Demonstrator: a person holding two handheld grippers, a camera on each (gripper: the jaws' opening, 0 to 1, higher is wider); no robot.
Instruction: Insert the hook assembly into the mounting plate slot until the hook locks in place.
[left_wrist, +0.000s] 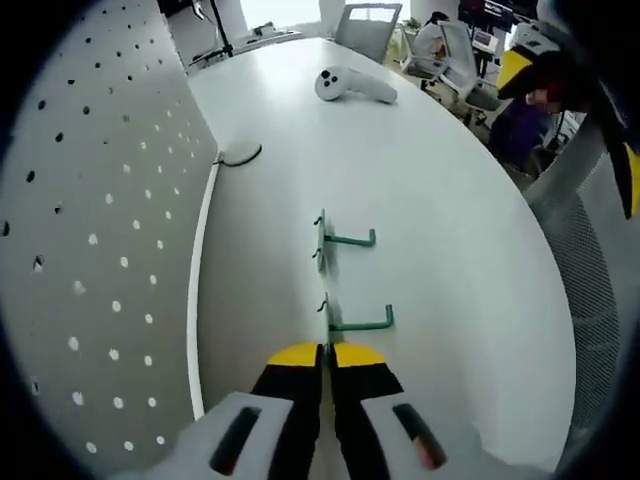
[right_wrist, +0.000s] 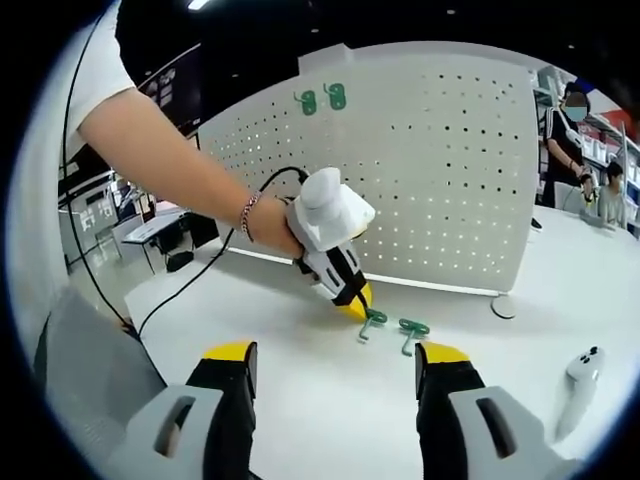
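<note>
**Left tongs poised over the nearer hook, board waiting behind**

The left tongs (left_wrist: 326, 362) are pinched narrow, their yellow tips all but touching, with nothing between them. They point down at the nearer green hook (left_wrist: 352, 322), tips just short of its back plate. From the right gripper view the same tongs (right_wrist: 352, 300) come in held by a person's hand (right_wrist: 278, 228), a cable trailing off behind, and the yellow tip sits right beside that hook (right_wrist: 370, 320). The right tongs (right_wrist: 335, 362) stand wide open and empty, well back from the work.

Two hooks lie on the white table (left_wrist: 450, 250), the farther one (left_wrist: 345, 240) just beyond the first; in the right gripper view it is the one on the right (right_wrist: 412, 330). Each looks like a bent wire arm on a small flat back plate with little prongs.

The white pegboard (right_wrist: 430, 170) stands upright along the table edge, near the hooks, and two more green hooks (right_wrist: 322, 99) already hang high on it. A white handheld controller (left_wrist: 352, 86) rests farther off on the table.

The hooks look light and stiff, likely metal with a smooth coating, so they could skate on the tabletop if nudged. I would judge the straight wire arm the best place to grip, leaving the prongs free for the holes; the tongs must open first.
</note>
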